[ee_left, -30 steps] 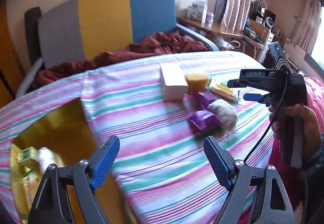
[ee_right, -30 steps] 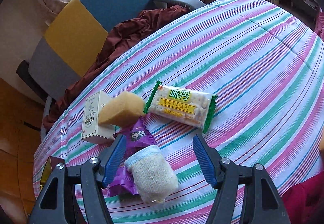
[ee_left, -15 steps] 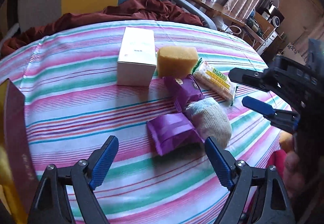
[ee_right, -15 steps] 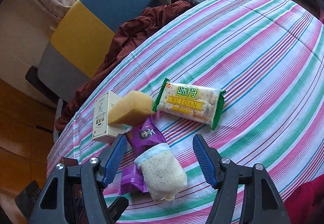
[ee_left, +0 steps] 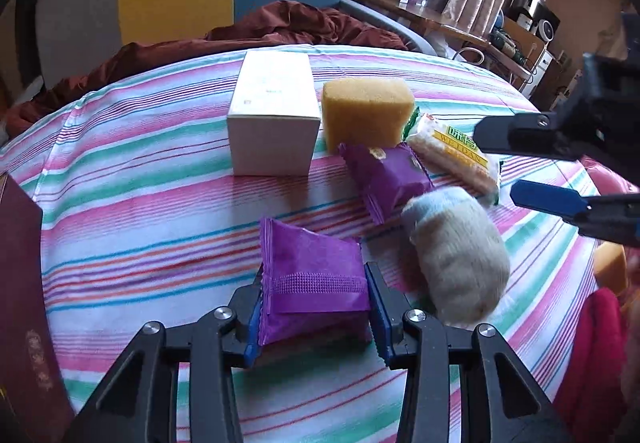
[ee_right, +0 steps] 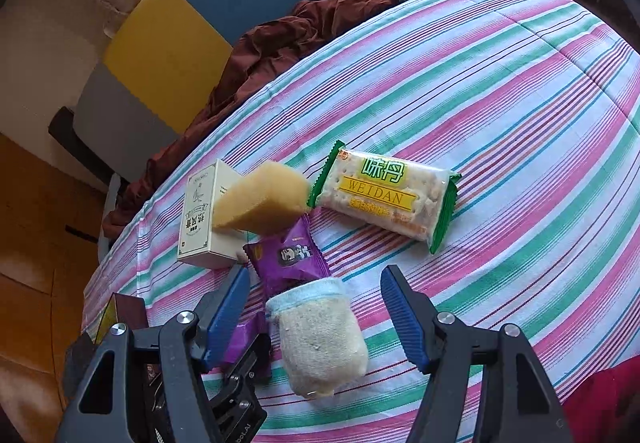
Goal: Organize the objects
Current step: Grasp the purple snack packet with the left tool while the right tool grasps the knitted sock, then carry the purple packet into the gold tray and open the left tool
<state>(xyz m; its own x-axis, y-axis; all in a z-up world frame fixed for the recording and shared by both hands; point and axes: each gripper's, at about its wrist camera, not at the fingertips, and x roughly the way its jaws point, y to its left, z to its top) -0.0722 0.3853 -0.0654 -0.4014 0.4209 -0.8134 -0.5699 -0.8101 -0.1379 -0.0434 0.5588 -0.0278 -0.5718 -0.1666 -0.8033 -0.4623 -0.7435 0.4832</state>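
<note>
Purple snack packet point(ee_left: 316, 275), near table edge: left gripper point(ee_left: 314, 317) closing, blue pads against both its sides; its lower end hidden behind the jaws. At 2 o'clock, rolled sock point(ee_left: 456, 255) overlaps a second purple packet point(ee_left: 386, 175). Right gripper point(ee_right: 316, 319) parted, empty, above the sock. Sponge point(ee_left: 366, 113) partly masks cracker pack point(ee_left: 452, 155). White box point(ee_left: 274, 115) at 12 o'clock; bare striped tablecloth point(ee_left: 132, 203) at 10 o'clock.

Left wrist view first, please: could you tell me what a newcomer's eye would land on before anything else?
The left hand-held gripper draws the eye, its jaws closing on a purple snack packet at the near edge of the striped tablecloth. Just behind sits a tight cluster: a white box, a yellow sponge touching it, and a cracker pack. The right hand-held gripper hangs open above a knitted sock roll.
</note>
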